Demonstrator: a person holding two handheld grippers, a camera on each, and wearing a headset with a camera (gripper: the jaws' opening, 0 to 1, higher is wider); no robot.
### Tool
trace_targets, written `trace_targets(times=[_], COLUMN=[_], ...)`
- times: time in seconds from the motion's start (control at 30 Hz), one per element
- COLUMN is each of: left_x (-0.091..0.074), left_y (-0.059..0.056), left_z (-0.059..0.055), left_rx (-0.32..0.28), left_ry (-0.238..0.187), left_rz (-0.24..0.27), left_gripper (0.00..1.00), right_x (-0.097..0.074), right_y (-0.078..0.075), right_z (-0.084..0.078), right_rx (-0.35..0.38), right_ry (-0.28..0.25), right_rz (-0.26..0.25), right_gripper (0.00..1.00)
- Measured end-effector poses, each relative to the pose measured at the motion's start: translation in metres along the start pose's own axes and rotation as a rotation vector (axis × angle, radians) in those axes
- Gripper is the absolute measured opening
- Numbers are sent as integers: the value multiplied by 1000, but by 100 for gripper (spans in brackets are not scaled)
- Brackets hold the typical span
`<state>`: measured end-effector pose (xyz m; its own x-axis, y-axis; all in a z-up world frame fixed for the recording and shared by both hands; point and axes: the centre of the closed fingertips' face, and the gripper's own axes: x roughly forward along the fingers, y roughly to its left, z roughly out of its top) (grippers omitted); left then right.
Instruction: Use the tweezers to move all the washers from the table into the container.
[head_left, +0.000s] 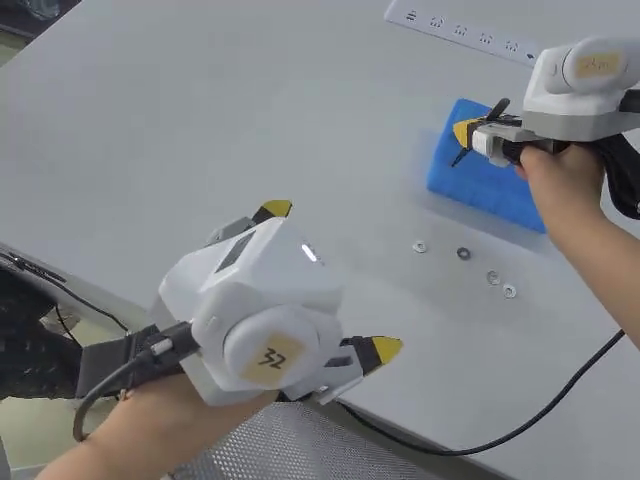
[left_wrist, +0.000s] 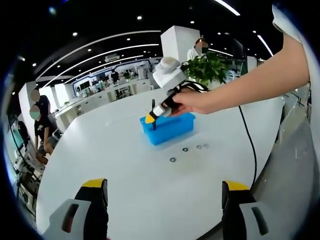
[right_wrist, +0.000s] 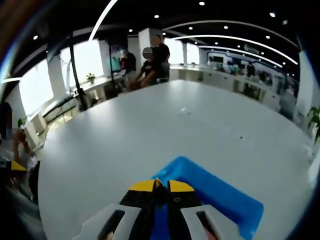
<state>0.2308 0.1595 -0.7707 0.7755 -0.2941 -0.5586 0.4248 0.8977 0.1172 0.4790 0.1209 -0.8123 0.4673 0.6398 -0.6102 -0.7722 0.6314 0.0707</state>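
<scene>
From the head view, the left gripper (head_left: 330, 279) hangs low over the near edge of the grey table (head_left: 200, 120), its jaws spread wide with nothing between them. The right gripper (head_left: 468, 132) is out over the blue container (head_left: 480, 180), pinched tight on a pair of black tweezers (head_left: 497, 108). Four washers (head_left: 463, 254) lie flat on the table, holes up, just beside the container's near side. Their loose row slants away towards the table edge and the black cable (head_left: 520, 425).

In the left gripper view, the right gripper (left_wrist: 152, 118) carries the tweezers (left_wrist: 153, 106) almost upright. Their long axis runs crosswise to its jaws and the lower end points down at the container (left_wrist: 172, 131). The washers (left_wrist: 185, 149) sit on the table in front of the container.

In the right gripper view, the right gripper (right_wrist: 162, 186) has its jaws all but together around a thin dark sliver. That is probably the tweezers, though it is too slim to be sure. The container (right_wrist: 220, 200) lies right beneath.

The washers look thin, stiff and very light, and are likely to skate on that smooth top. I would take each one across its rim, with one tweezer tip through the hole.
</scene>
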Motion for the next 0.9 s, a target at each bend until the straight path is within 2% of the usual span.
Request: trace_targets(times=[0.1, 0.2, 0.4, 0.53, 0.67, 0.77, 0.9], left_x=[0, -1, -5, -7, -10, -12, -13], left_y=[0, 0, 2, 4, 3, 1, -1], left_z=[1, 3, 13, 14, 14, 18, 21], left_rx=[-2, 3, -5, -8, -6, -30, -15], left_ry=[-1, 1, -19, -19, -16, -30, -32], left_rz=[5, 9, 7, 12, 11, 2, 3], left_gripper=[96, 96, 97, 96, 97, 97, 97], right_x=[-3, -4, -2, -5, -14, -19, -36], right_y=[6, 5, 3, 3, 4, 5, 12], right_z=[-4, -2, -2, -2, 3, 5, 14], right_rx=[4, 9, 8, 7, 23, 25, 24], right_ry=[4, -7, -7, -10, -28, -33, -59], right_rz=[1, -1, -4, -15, -4, -12, -8], right_gripper=[4, 4, 4, 5, 5, 5, 5])
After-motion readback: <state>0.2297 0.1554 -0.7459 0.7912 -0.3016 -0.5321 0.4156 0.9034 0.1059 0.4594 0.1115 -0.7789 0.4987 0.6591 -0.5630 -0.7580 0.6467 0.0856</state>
